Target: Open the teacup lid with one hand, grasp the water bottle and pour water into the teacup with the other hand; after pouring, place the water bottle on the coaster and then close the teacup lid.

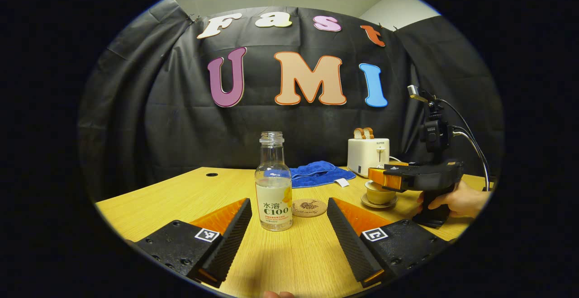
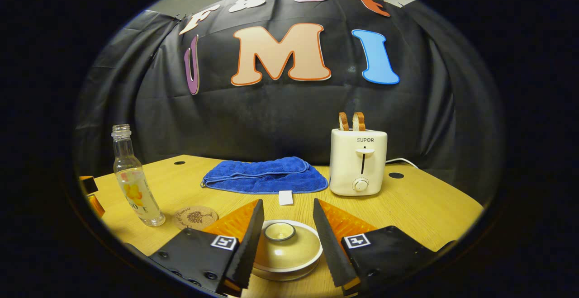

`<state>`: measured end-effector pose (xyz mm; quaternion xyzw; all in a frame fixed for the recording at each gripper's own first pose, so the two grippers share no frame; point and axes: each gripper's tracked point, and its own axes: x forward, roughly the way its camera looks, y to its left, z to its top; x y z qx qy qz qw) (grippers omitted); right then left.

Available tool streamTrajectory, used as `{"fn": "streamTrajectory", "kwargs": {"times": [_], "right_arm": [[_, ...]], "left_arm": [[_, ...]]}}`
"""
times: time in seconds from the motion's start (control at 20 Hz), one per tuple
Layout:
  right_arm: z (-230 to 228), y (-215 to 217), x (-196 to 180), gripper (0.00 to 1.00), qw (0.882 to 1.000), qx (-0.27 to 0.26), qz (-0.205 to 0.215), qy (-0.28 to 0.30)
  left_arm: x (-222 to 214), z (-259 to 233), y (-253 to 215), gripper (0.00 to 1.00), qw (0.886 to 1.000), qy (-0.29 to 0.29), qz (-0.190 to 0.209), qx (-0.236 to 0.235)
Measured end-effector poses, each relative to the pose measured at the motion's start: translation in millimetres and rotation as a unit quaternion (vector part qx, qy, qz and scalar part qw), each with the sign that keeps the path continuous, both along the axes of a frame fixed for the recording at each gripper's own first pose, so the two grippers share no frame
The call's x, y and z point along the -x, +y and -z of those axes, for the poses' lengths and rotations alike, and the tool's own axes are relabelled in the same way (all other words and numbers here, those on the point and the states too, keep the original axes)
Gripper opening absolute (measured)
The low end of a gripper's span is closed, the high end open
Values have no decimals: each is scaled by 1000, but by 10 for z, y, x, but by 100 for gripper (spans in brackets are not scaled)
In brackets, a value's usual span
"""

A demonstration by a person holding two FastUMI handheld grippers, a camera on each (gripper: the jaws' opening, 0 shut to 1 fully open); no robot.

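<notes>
A clear, uncapped water bottle [image 1: 273,185] about a third full stands upright on the table, just ahead of my open left gripper [image 1: 289,202]. The round cork coaster [image 1: 309,207] lies to the right of the bottle. The beige teacup [image 1: 379,194] sits on its saucer farther right, under my right gripper [image 1: 390,177], which a hand [image 1: 457,198] holds. In the right gripper view the lid [image 2: 282,250] rests on the cup, its knob [image 2: 279,231] between the fingers of my open right gripper [image 2: 288,204], untouched. The bottle [image 2: 135,185] and coaster [image 2: 195,217] show at left.
A folded blue towel [image 2: 264,176] lies at the back of the wooden table [image 2: 420,212]. A white toaster [image 2: 358,162] with two bread slices stands to its right, its cord trailing behind. Cable holes mark the tabletop's far edge.
</notes>
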<state>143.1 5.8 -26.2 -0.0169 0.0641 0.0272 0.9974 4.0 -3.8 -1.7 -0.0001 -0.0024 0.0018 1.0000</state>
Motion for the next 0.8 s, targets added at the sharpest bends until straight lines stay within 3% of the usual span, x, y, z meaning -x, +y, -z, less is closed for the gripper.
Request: {"fn": "streamTrajectory", "kwargs": {"times": [0.3,0.45,0.5,0.6,0.8], "right_arm": [[36,93,-9,69,1000,26,-14,11],[30,96,-27,43,999,34,-10,10],[39,102,-26,46,999,34,-12,13],[54,87,-42,34,999,33,-10,17],[36,84,-34,34,999,42,-4,13]], "left_arm": [[-2,4,-2,98,1000,0,0,0],[-2,9,-4,100,1000,0,0,0],[-2,3,-4,98,1000,0,0,0],[-17,2,-4,98,1000,0,-1,0],[-7,3,-1,98,1000,0,-2,0]]}}
